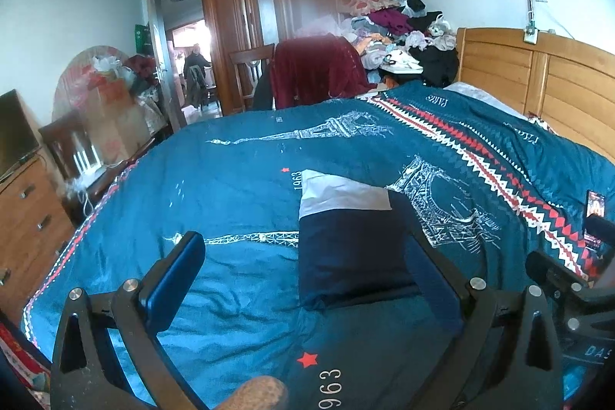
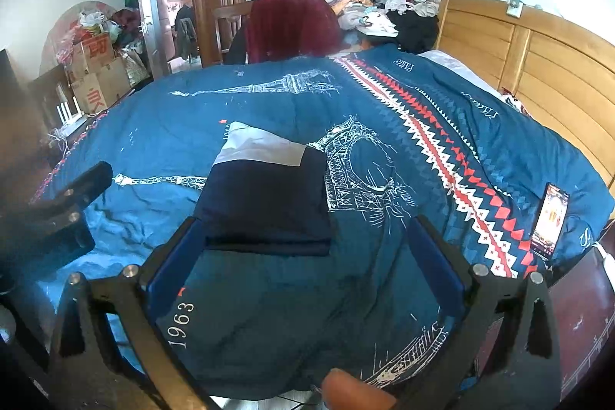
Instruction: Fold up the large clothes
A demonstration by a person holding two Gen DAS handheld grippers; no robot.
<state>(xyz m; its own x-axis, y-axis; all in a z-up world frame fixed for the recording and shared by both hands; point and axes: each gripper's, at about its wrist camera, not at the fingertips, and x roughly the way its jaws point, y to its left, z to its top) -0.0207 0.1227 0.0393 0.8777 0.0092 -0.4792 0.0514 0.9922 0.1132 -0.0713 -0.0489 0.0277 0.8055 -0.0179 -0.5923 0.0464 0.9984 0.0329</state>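
A folded navy garment (image 1: 346, 244) with a white band at its far end lies flat on the blue Paris-print bedspread (image 1: 230, 179). My left gripper (image 1: 303, 241) is open, its blue-padded fingers spread to either side of the garment's near part, holding nothing. In the right wrist view the same garment (image 2: 265, 195) lies just ahead of my right gripper (image 2: 305, 223), which is also open and empty, with the garment's near folded edge between its fingertips. The left gripper's body (image 2: 73, 202) shows at the left. A thumb (image 2: 353, 390) shows at the bottom edge.
A lit phone (image 2: 549, 221) lies on the bedspread at the right. The wooden headboard (image 1: 538, 79) runs along the right. A heap of clothes (image 1: 399, 33) and a chair draped in maroon cloth (image 1: 315, 72) stand beyond the bed. Dresser (image 1: 27, 218), boxes (image 2: 96, 72) and an open doorway are at the left.
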